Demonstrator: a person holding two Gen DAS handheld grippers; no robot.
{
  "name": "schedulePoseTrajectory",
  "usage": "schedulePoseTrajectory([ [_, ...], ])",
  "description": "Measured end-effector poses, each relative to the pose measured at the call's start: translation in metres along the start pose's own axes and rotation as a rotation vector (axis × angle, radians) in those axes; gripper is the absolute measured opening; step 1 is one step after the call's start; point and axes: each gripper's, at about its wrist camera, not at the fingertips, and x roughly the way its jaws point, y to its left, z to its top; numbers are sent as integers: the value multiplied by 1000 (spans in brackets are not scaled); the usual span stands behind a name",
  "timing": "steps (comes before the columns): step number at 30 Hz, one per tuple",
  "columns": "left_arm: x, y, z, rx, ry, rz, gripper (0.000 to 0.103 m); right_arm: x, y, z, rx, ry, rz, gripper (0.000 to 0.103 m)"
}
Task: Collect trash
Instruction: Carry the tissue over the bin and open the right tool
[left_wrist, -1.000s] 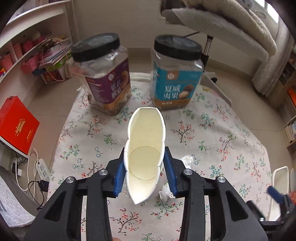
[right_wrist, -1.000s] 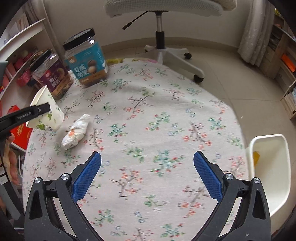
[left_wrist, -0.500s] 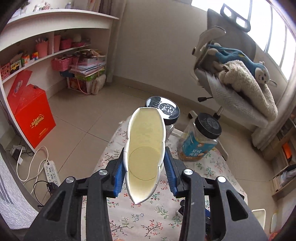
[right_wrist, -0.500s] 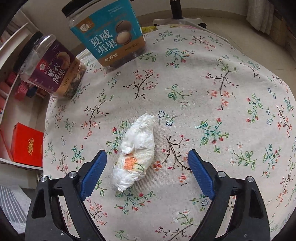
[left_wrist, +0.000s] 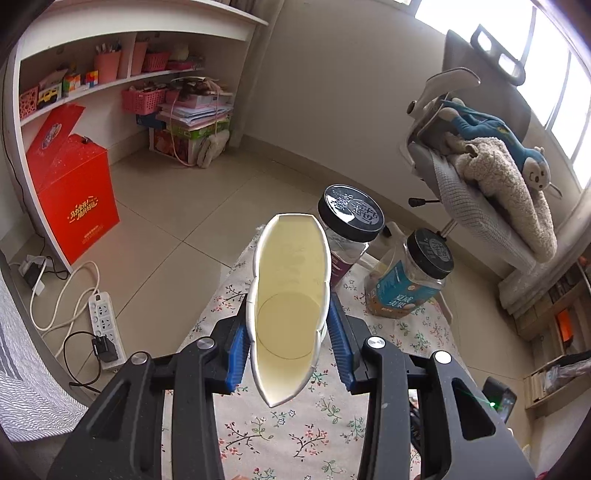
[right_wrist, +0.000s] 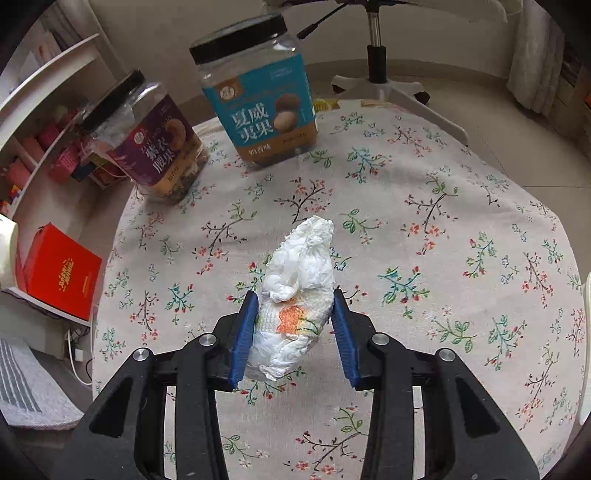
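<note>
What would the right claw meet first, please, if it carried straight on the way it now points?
Probably the flowered tablecloth, just past the crumpled tissue already sitting between the right claw pads; depth is hard to judge.

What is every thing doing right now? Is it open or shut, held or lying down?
Paper cup: squashed flat, empty, held up by the left gripper.
Crumpled tissue: on the tablecloth, between the right gripper fingers, which have just been closing onto it.
Blue-label jar: upright, lid on.
Purple-label jar: upright, lid on.
</note>
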Motion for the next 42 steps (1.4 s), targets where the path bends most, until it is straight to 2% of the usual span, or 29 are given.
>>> schedulePoseTrajectory([
  [8, -14, -36, -22, 104, -10, -14, 39, -55, -32, 19, 13, -116, 16, 38],
  [13, -27, -61, -38, 179, -45, -18, 39, -93, -54, 22, 1, -181, 15, 38],
  [16, -33, -71, -46, 184, -59, -36, 39, -114, -70, 20, -17, -220, -3, 38],
  [20, -32, -81, -58, 171, -34, -72, 39, -136, -93, 16, -29, -256, -22, 38],
  [31, -23, -128, -93, 253, 6, -85, 40, -173, -156, 0, -22, -341, -90, 38],
  [42, -22, -187, -122, 363, 5, -117, 40, -194, -240, -14, 142, -382, -160, 38],
])
